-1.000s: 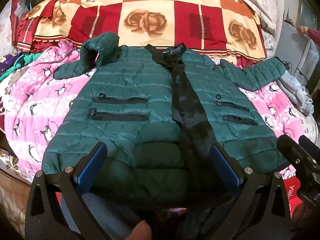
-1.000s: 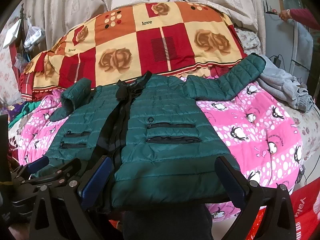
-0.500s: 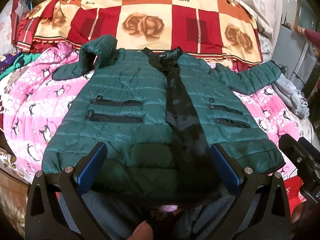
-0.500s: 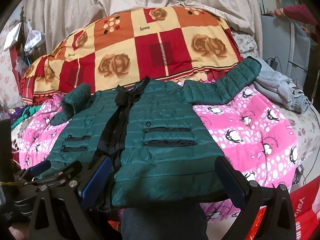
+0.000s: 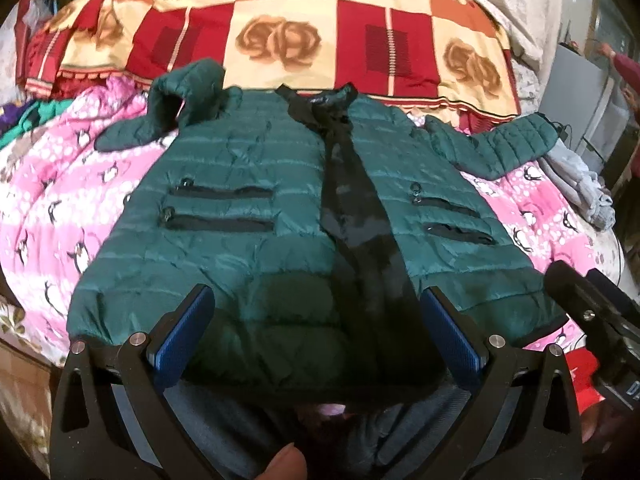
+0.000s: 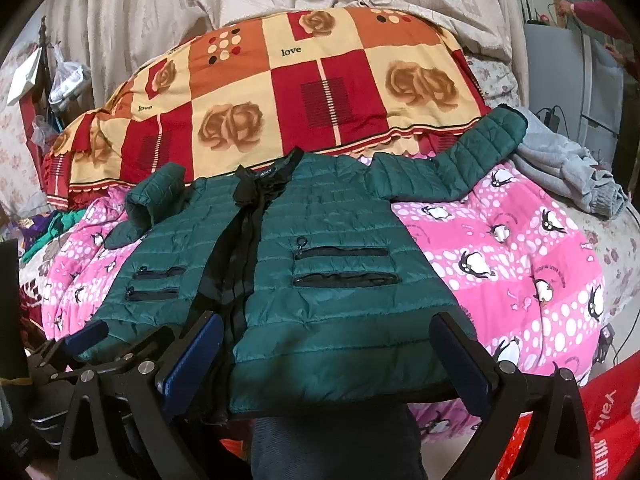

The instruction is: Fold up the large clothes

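The green padded jacket lies front up, unfolded, across the middle of both frames on the pink penguin blanket. Start with the outstretched sleeve at upper right: pinch its cuff and carry it flat across the chest. Your left gripper and right gripper hover at the hem, both spread wide, holding nothing.

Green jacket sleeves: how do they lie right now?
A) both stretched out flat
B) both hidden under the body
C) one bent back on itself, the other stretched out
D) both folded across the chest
C: on the green jacket, one sleeve doubles over itself, while the other sleeve extends straight out over the pink penguin blanket.
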{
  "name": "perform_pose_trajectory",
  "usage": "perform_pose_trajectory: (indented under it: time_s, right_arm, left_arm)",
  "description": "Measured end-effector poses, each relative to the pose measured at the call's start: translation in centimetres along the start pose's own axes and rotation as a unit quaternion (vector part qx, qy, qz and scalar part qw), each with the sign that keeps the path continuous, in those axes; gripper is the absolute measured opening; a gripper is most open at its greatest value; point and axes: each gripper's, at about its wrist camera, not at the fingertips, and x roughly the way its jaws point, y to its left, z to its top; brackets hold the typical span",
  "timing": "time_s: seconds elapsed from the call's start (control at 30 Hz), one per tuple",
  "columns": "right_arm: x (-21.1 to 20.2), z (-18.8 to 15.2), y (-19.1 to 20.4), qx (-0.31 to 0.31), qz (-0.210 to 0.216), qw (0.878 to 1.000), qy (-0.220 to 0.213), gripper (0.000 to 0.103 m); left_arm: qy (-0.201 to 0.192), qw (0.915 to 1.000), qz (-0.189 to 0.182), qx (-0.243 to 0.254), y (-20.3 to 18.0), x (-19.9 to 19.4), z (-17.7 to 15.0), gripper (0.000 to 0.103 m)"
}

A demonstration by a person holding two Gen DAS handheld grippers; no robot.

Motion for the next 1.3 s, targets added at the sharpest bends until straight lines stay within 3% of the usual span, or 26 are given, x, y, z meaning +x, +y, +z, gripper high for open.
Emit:
perform_pose_trajectory:
  time_s: [0.43,0.67,0.8,1.07,1.3]
  right_arm:
    - [0.2,1.4,0.2,-0.013,-0.007,1.000,-0.012,0.102]
    - [1.9,5.6,0.5,-0.030,-0.016,0.999,-0.031,0.102]
    - [5.0,7.7,1.0,-0.044,-0.024,0.998,-0.025,0.102]
    - [12.1,10.6,2.6,-0.053,-0.013,0.998,0.010,0.102]
    - [20.7,8.7,2.8,-0.061,0.002,0.990,0.127,0.102]
  left_arm:
    - [-0.014,0.9999,0.010,-0.001,0.9,-0.2,2.0,0.103]
    - [-0.042,0.9988,0.020,0.018,2.0,0.5,7.4,0.103]
    - [-0.056,0.9978,0.034,0.014,3.5,1.9,10.5,0.103]
    - [-0.045,0.9982,0.029,-0.029,6.3,7.5,14.0,0.103]
    - [0.023,0.9980,0.027,-0.052,6.9,14.4,10.8,0.103]
